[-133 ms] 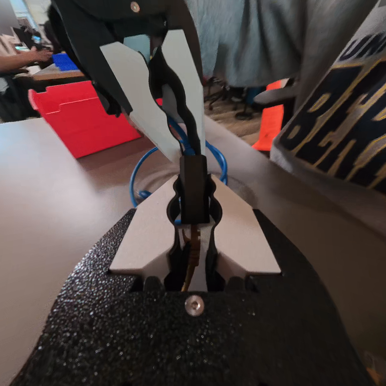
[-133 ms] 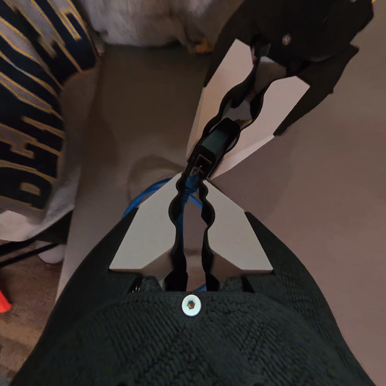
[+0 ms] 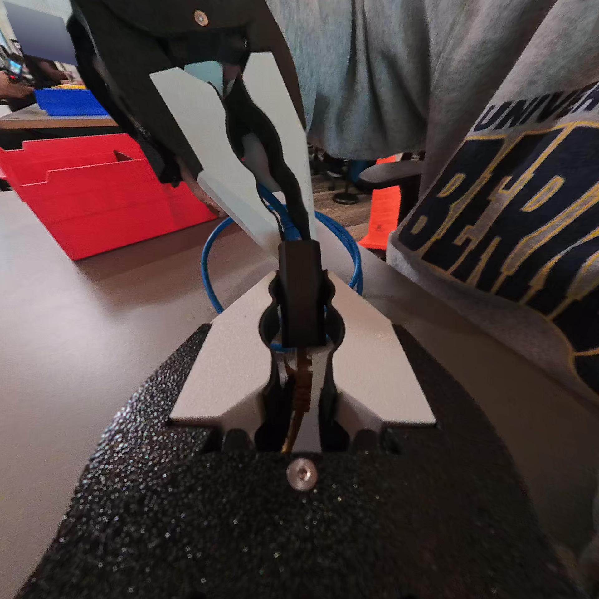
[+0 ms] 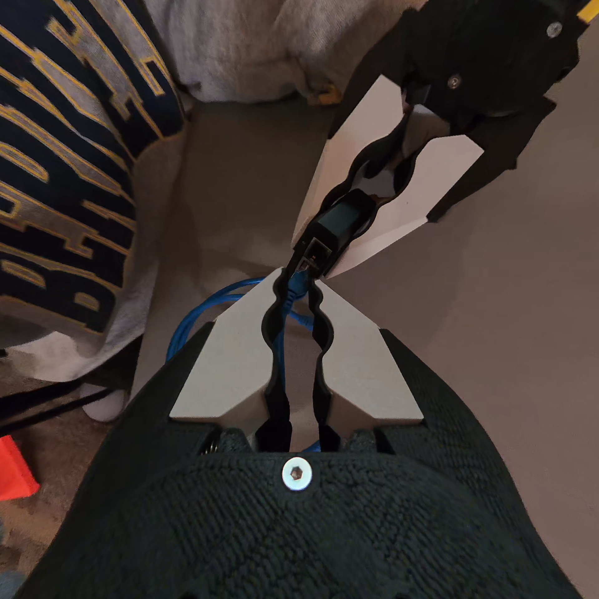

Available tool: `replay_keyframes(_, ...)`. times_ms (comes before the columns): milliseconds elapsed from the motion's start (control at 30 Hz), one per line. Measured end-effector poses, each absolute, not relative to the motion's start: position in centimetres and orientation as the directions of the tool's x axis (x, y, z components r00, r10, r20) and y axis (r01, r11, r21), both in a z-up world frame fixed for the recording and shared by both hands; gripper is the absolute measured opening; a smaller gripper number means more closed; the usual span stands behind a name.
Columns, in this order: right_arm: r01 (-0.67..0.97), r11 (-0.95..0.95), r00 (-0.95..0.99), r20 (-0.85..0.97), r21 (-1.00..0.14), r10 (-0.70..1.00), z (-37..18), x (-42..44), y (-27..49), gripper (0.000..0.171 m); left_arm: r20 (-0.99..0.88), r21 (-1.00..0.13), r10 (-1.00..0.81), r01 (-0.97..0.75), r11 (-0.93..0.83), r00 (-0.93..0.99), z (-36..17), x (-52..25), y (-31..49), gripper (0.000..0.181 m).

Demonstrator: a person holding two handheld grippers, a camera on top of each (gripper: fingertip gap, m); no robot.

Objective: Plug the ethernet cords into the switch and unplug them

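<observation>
My left gripper (image 3: 301, 277) is shut on a small black switch (image 3: 302, 301) and holds it above the brown table (image 3: 81, 324). A yellow-brown plug (image 3: 303, 379) sticks out of the switch's near end. My right gripper (image 4: 296, 277) is shut on the blue ethernet cord's plug (image 4: 296, 287), with its tip at the lower port of the switch (image 4: 337, 220). I cannot tell if the plug is seated. In the left wrist view the right gripper (image 3: 291, 236) comes down from above. The blue cord (image 3: 207, 265) loops on the table below.
A red bin (image 3: 97, 201) stands on the table at the far left, with a blue bin (image 3: 68, 102) on a desk behind it. A person in a grey sweatshirt (image 3: 486, 194) is close on the right. An orange cone (image 3: 382, 210) stands on the floor. My left and right fingertips are right by each other.
</observation>
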State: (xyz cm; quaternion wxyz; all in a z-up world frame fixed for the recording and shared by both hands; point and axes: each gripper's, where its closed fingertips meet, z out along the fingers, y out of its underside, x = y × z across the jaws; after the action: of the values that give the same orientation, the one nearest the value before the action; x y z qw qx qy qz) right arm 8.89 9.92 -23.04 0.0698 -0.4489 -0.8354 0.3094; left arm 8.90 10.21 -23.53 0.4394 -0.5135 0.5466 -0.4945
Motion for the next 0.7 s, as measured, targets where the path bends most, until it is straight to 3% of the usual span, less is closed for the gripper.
replay_keyframes(133,0.710,0.375,-0.599,-0.231,-0.595,0.767,-22.5,9.9,8.7,0.011,0.078,-0.992,-0.985,-0.112,-0.061,-0.155,-23.3,9.1,9.1,0.022)
replay_keyframes(200,0.731,0.338,-0.563,-0.244,-0.592,0.790,-21.8,11.3,9.3,0.011,0.071,-0.970,-0.994,-0.237,-0.048,-0.089,-25.9,7.5,10.0,0.021)
replay_keyframes(300,0.752,0.273,-0.461,-0.183,-0.600,0.868,-20.1,13.0,11.4,0.011,0.036,-0.997,-0.999,-0.066,-0.036,-0.009,-23.1,6.7,11.6,0.021)
replay_keyframes(367,0.750,0.268,-0.398,-0.089,-0.604,0.913,-18.3,13.8,12.9,0.012,0.015,-0.997,-0.999,-0.073,-0.018,0.042,-23.2,6.4,12.5,0.021)
replay_keyframes(533,0.688,0.328,-0.261,0.201,-0.648,0.944,-10.4,16.4,15.3,0.012,-0.089,-0.995,-0.922,-0.078,0.064,0.377,-23.0,4.2,17.4,0.020)
replay_keyframes(700,0.679,0.372,-0.120,0.404,-0.633,0.907,-1.3,20.3,17.0,0.012,-0.083,-0.997,-0.889,-0.033,0.077,0.450,-22.3,3.0,18.3,0.020)
